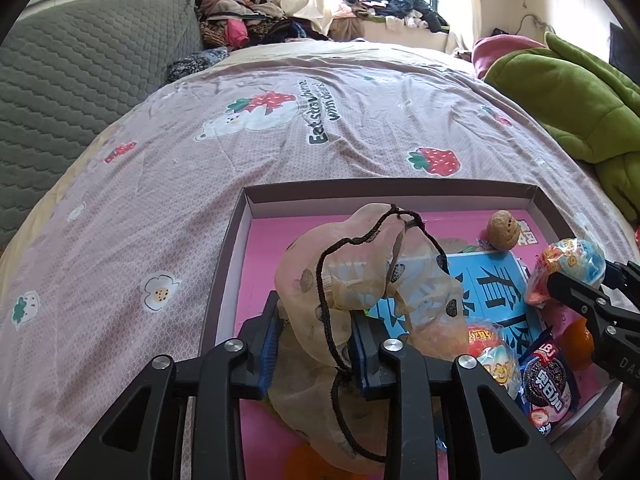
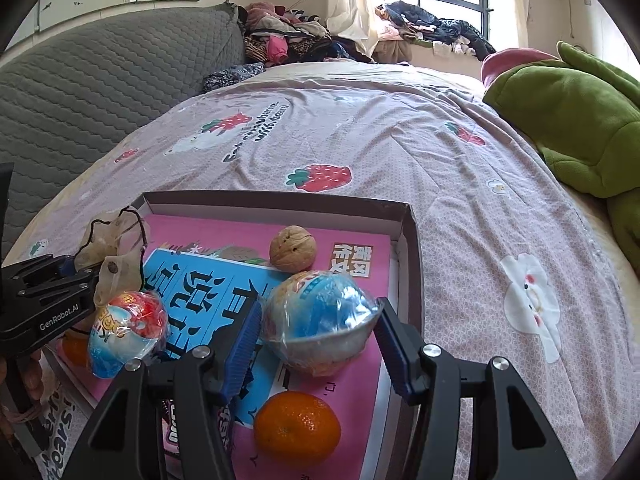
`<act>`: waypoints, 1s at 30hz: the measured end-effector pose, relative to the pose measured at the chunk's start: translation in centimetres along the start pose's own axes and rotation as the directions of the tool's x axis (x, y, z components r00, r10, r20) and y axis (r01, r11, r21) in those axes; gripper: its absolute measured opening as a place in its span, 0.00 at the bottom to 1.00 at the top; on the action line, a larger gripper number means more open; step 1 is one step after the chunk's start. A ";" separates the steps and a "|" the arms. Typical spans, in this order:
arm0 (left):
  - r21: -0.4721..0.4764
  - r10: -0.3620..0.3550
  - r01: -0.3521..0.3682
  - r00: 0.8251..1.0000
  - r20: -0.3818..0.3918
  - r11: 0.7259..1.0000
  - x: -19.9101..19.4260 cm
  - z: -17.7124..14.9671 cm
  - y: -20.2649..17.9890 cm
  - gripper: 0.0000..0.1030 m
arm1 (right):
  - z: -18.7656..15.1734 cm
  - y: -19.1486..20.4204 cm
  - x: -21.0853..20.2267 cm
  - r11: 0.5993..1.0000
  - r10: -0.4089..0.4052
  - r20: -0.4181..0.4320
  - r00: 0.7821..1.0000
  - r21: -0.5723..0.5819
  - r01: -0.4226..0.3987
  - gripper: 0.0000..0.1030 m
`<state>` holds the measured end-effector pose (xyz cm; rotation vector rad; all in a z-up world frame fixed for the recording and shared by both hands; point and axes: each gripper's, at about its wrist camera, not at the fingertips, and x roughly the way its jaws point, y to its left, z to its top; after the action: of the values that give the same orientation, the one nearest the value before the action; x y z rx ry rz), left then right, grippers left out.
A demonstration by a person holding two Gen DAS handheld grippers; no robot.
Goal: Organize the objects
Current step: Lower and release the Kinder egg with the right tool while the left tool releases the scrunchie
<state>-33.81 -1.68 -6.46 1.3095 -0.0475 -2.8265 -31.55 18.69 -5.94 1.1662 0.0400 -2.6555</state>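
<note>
A shallow cardboard box lid (image 1: 240,240) (image 2: 412,248) lies on the bed, with a pink and blue book inside. My left gripper (image 1: 314,340) is shut on a sheer beige drawstring pouch (image 1: 360,280) with a black cord, held over the box; it also shows in the right wrist view (image 2: 112,256). My right gripper (image 2: 318,328) is shut on a blue plastic-wrapped toy egg (image 2: 320,320), seen in the left wrist view (image 1: 568,268). A second toy egg (image 2: 128,332), a walnut (image 2: 293,248), a tangerine (image 2: 297,428) and an Oreo pack (image 1: 548,388) lie in the box.
The bed has a pink strawberry-print cover (image 1: 280,140). A grey quilted cushion (image 1: 80,72) stands at the left, a green plush (image 2: 580,120) at the right, and piled clothes (image 1: 248,20) at the far end by the window.
</note>
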 end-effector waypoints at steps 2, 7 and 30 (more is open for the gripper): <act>0.003 0.001 -0.001 1.000 -0.001 1.000 -0.2 0.0 -0.1 0.35 | 0.0 0.0 0.0 1.000 -0.007 -0.004 1.000 -0.001 0.007 0.56; 0.006 0.003 -0.003 1.000 0.000 1.000 -0.5 -0.1 0.0 0.40 | 0.1 0.0 -0.2 1.000 -0.013 -0.005 1.000 -0.004 0.013 0.56; -0.005 -0.006 0.006 0.999 0.039 1.000 -4.8 0.2 0.1 0.66 | 1.0 -0.1 -3.9 1.000 -0.011 0.051 0.999 0.026 0.010 0.62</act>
<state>-30.85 -1.59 -2.61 1.2555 -0.0370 -2.8555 -29.71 19.49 -2.40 1.1078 0.0027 -2.7015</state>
